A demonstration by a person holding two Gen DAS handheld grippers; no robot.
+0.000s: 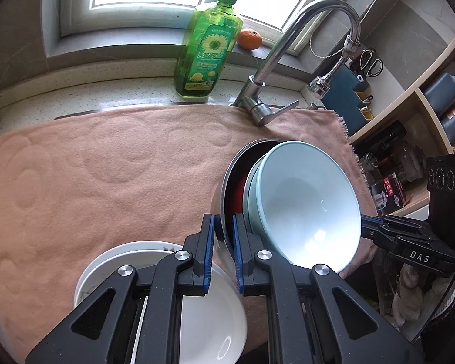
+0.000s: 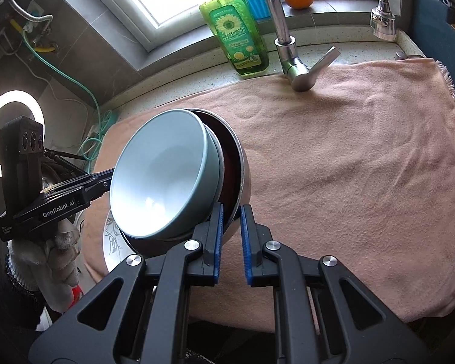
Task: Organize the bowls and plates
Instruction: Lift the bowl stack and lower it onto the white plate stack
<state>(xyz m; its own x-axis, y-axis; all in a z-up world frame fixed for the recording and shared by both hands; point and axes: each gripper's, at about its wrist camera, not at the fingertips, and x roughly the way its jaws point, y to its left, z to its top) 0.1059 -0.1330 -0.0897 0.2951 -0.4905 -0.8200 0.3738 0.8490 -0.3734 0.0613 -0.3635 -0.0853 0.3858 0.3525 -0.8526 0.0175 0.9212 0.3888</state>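
Note:
A steel bowl (image 1: 224, 182) with a dark red inside holds a pale blue bowl (image 1: 306, 200) nested in it, both tilted above the pink towel (image 1: 91, 176). My left gripper (image 1: 223, 254) is shut on the steel bowl's rim. My right gripper (image 2: 230, 236) is shut on the opposite rim of the same steel bowl (image 2: 242, 170), with the blue bowl (image 2: 163, 176) leaning toward the left. A stack of white bowls (image 1: 209, 312) with a leaf pattern sits below my left gripper and shows in the right wrist view (image 2: 112, 242).
A green soap bottle (image 1: 206, 51), an orange (image 1: 250, 38) and a chrome faucet (image 1: 288, 60) stand behind the towel by the window. Shelves (image 1: 409, 97) with jars and scissors are on the right. A ring light (image 2: 12, 127) glows at the left.

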